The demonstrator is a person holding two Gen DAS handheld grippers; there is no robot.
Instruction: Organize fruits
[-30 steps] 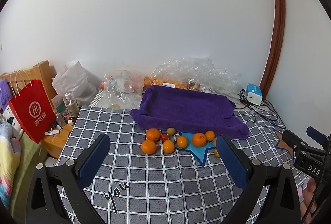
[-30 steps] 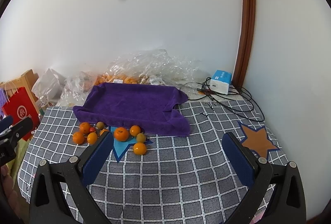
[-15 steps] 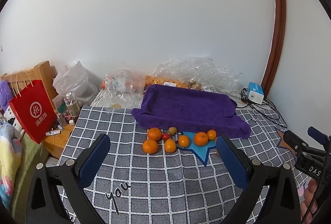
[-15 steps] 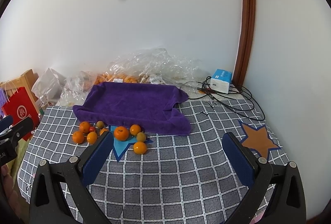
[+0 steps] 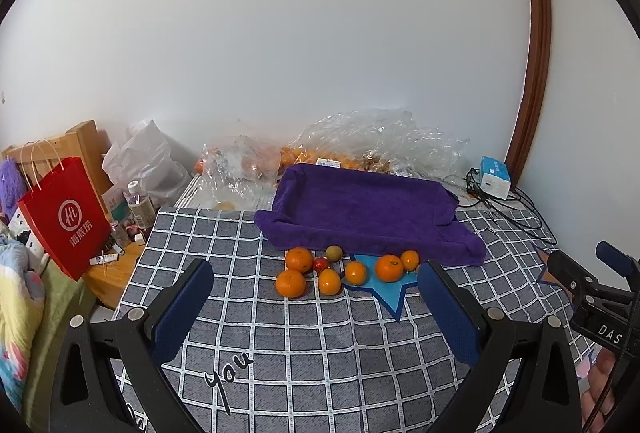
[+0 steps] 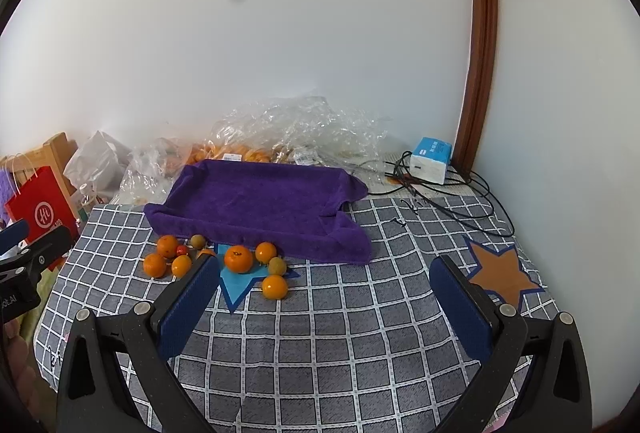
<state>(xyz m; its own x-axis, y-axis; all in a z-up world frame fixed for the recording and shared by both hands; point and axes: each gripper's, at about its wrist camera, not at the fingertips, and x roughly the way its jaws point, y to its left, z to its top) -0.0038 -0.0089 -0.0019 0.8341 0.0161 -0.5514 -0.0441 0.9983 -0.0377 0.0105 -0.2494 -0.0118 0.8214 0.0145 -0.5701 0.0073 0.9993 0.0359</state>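
Note:
Several oranges (image 5: pixel 299 259) (image 6: pixel 239 258), a small red fruit (image 5: pixel 320 264) and greenish-brown fruits (image 5: pixel 333 253) (image 6: pixel 277 266) lie in front of a purple towel-lined tray (image 5: pixel 368 211) (image 6: pixel 256 203) on a checked cloth. Some rest on a blue star mat (image 5: pixel 390 291) (image 6: pixel 240 283). My left gripper (image 5: pixel 316 307) is open and empty, hovering short of the fruit. My right gripper (image 6: pixel 324 307) is open and empty, right of the fruit.
Clear plastic bags (image 5: pixel 372 141) with more oranges lie behind the tray. A red paper bag (image 5: pixel 66 217) and bottles stand left. A blue-white box (image 6: pixel 431 160) with cables sits back right. An orange star mat (image 6: pixel 502 275) lies right.
The left gripper has drifted slightly, so the fruit sits a touch lower and to the right in its view. The right view is nearly unchanged. Both grippers stay open.

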